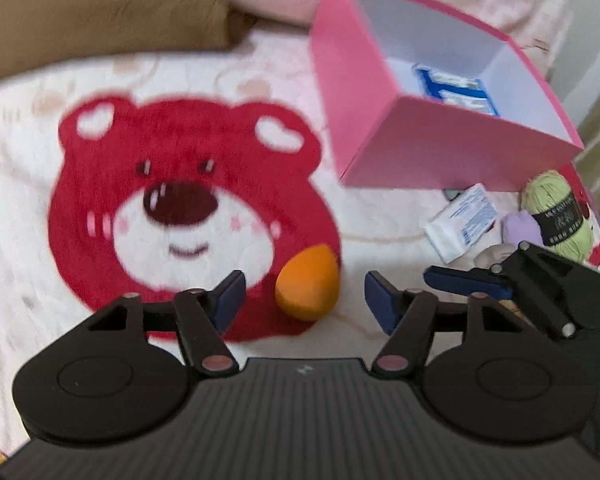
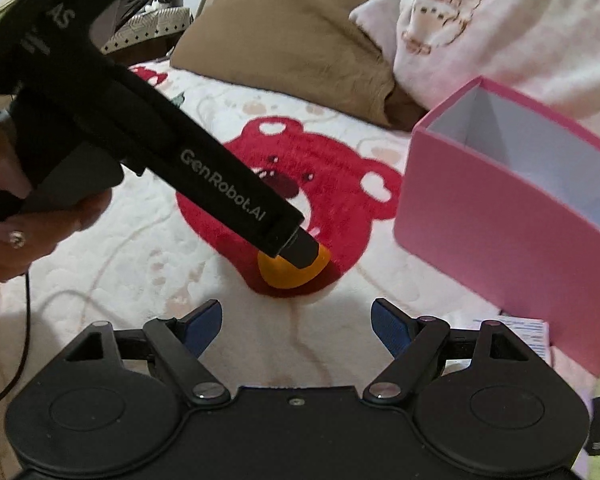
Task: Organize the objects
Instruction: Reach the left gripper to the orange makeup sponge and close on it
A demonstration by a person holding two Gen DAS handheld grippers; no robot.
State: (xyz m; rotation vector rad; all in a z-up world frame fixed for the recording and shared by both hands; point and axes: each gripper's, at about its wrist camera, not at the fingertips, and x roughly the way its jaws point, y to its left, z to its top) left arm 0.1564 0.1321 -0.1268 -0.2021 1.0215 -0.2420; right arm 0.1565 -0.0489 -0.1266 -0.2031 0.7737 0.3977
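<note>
Orange sponge (image 1: 307,283) sits between the wide-open left hand-held gripper (image 1: 303,294) fingers.

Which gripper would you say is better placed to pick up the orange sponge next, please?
Left, probably. The left gripper is open with the orange sponge between its fingertips, on the bear blanket. The right gripper is open too, but sits further back, nearer the pink box.
</note>
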